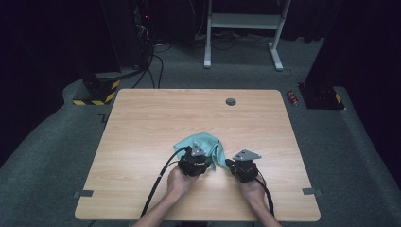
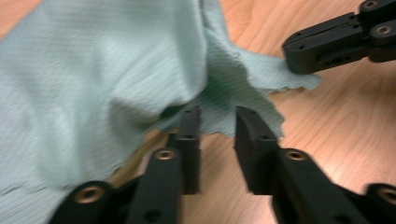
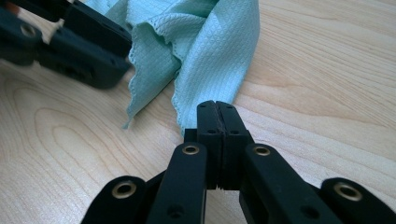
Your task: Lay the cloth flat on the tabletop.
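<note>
A teal cloth [image 1: 191, 140] lies rumpled on the wooden table [image 1: 142, 123], just ahead of both hands. My left gripper [image 2: 217, 119] is open, a clear gap between its jaws, and the cloth's scalloped edge [image 2: 219, 93] lies just past the tips. From above, the left gripper [image 1: 197, 153] sits at the cloth's near side. My right gripper [image 3: 216, 109] has its jaws pressed together at a hanging fold of the cloth [image 3: 210, 51], seemingly pinching its lower edge. In the left gripper view the right gripper [image 2: 299, 60] rests on the cloth's far corner. The right gripper [image 1: 232, 164] is beside the cloth's right edge.
A round cable hole [image 1: 231, 101] sits near the table's far edge. Tape marks [image 1: 83, 193] flag the near corners. Cables trail back from both grippers toward the person. On the carpet beyond stand a white desk frame [image 1: 243, 21] and a small red object [image 1: 293, 98].
</note>
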A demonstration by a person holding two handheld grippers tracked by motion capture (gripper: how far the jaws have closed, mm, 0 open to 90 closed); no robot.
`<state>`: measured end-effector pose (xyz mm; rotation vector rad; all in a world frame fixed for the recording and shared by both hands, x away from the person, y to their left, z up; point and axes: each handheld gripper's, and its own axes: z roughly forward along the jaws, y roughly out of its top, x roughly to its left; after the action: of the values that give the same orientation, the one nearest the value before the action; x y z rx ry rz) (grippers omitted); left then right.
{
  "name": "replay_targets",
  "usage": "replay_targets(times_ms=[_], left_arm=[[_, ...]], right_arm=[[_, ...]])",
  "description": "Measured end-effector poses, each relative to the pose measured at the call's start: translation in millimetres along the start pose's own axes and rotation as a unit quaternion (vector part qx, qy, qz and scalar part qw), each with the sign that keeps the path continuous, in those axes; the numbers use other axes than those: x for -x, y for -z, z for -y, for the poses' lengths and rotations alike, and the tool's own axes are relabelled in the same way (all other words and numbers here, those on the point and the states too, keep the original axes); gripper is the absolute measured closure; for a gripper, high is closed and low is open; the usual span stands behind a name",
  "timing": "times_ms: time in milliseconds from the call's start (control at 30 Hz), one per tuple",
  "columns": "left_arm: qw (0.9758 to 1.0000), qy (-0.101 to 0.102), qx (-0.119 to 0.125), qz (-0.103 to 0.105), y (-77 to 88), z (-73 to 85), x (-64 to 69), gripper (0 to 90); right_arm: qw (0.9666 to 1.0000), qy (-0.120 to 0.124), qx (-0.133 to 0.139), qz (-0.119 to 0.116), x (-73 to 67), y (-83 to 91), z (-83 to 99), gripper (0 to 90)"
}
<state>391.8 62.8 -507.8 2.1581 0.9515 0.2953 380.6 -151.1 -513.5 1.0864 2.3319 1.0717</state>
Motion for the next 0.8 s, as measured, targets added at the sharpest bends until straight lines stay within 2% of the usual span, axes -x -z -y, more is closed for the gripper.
replay_targets(times_ms=[167,300,367,533,600,667,800], left_arm=[[1.0,0.001,-0.006,-0.004,-9.8,-0.2,5.1,59.0],[0.9999,-0.001,-0.004,-0.012,-14.2,-1.9,7.8,58.6],[0.9994,-0.021,-0.005,-0.027,-15.0,-2.2,9.0,63.6],[0.9993,-0.015,-0.005,-0.035,-14.5,-2.4,3.1,82.0],[0.9988,-0.022,-0.006,-0.042,-13.8,-2.7,1.2,88.4],[0.9991,-0.023,-0.007,-0.036,-13.8,-2.2,1.9,89.5],[0.9987,-0.029,-0.014,-0.041,-10.3,-1.1,1.0,90.0]], right_arm=[[0.9999,-0.003,0.001,0.012,5.2,3.0,0.2,89.6],[0.9998,-0.01,0.001,0.018,10.2,5.3,0.7,89.6],[0.9997,-0.014,-0.001,0.021,12.7,6.3,1.3,89.6],[0.9997,-0.012,0.0,0.022,12.2,5.4,0.8,89.6],[0.9997,-0.011,0.0,0.023,12.0,5.3,0.6,89.6],[0.9997,-0.01,0.002,0.024,12.7,6.0,0.1,89.6],[0.9995,-0.014,0.005,0.026,15.5,9.1,-0.5,89.7]])
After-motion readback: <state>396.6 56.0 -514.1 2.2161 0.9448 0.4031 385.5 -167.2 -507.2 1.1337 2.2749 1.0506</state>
